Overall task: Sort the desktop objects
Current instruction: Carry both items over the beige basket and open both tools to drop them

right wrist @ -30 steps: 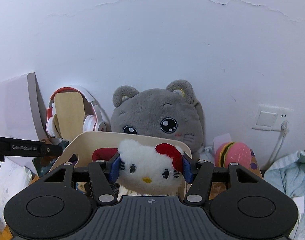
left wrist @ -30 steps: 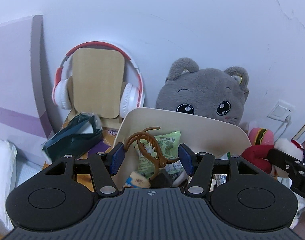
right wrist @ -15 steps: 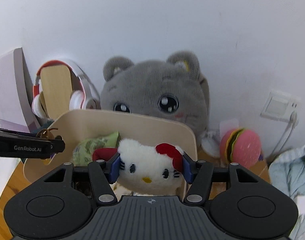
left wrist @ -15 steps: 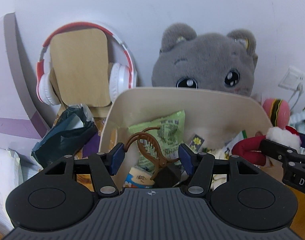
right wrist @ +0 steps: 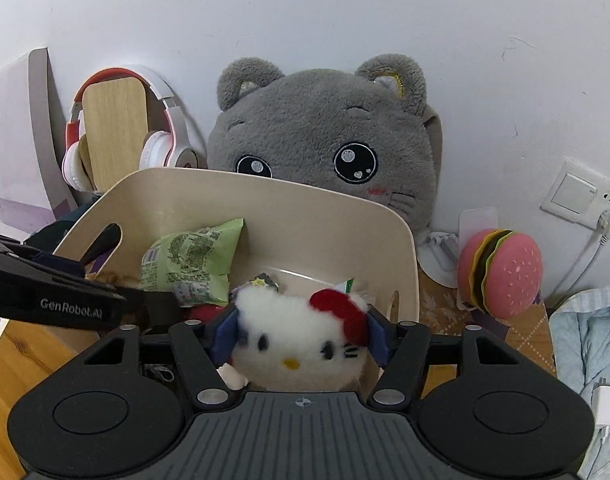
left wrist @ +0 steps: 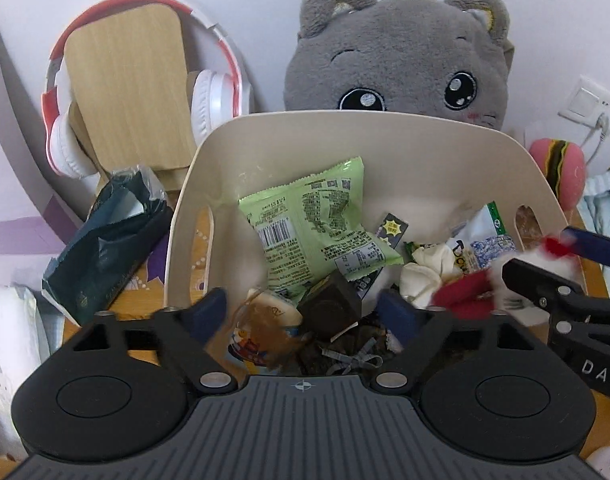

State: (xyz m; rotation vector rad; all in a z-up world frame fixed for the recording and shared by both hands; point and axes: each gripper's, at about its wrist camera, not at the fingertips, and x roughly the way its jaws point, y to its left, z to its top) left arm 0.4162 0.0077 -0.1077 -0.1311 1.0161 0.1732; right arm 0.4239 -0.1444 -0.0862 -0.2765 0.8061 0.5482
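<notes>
A beige bin [left wrist: 345,116] sits below both grippers, holding a green snack packet [left wrist: 317,224], a dark box and other small items. My left gripper [left wrist: 305,308] hangs over its near side with its jaws opening. The brown hair claw [left wrist: 265,330] is a blur beneath them, touching neither pad. My right gripper [right wrist: 302,334] is over the bin's right part, its jaws also opening. The white kitty plush [right wrist: 301,340] with a red bow still sits between its pads, only its fluff brushing them. The left wrist view shows that plush [left wrist: 465,296] blurred at right.
A big grey cat plush [left wrist: 397,52] leans on the wall behind the bin. Red-and-white headphones [left wrist: 209,96] hang on a wooden stand at back left, above a dark bag [left wrist: 105,248]. A pink burger toy [right wrist: 501,276], wall socket [right wrist: 577,196] and light blue cloth [right wrist: 585,340] are at right.
Both grippers sank toward the bin. The left jaws spread wide and the hair claw dropped out of them. The right jaws widened around the kitty plush.
</notes>
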